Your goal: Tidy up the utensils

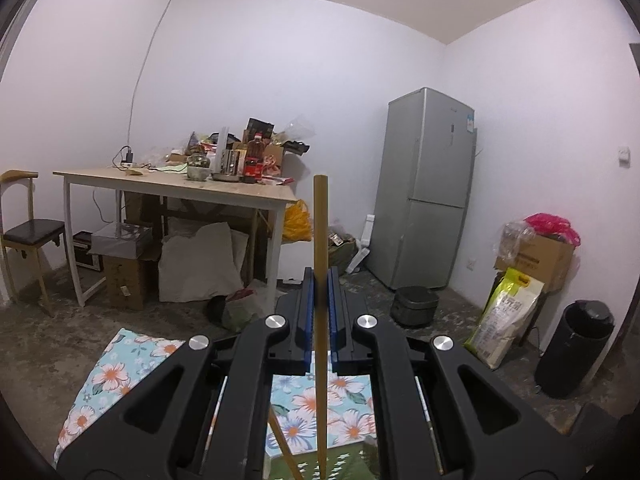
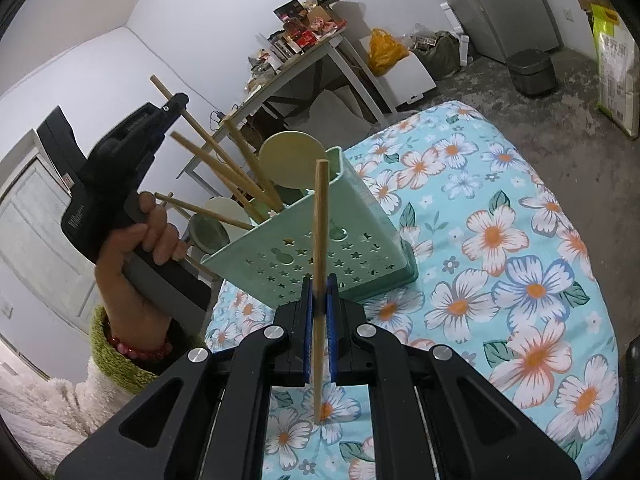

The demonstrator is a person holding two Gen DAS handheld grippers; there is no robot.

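Left hand-held gripper [image 1: 321, 280] clamps an upright chopstick [image 1: 321, 232]

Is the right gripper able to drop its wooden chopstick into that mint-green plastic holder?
Probably yes: the right gripper sits beside the mint-green holder, whose open top faces away, crowded with utensils.
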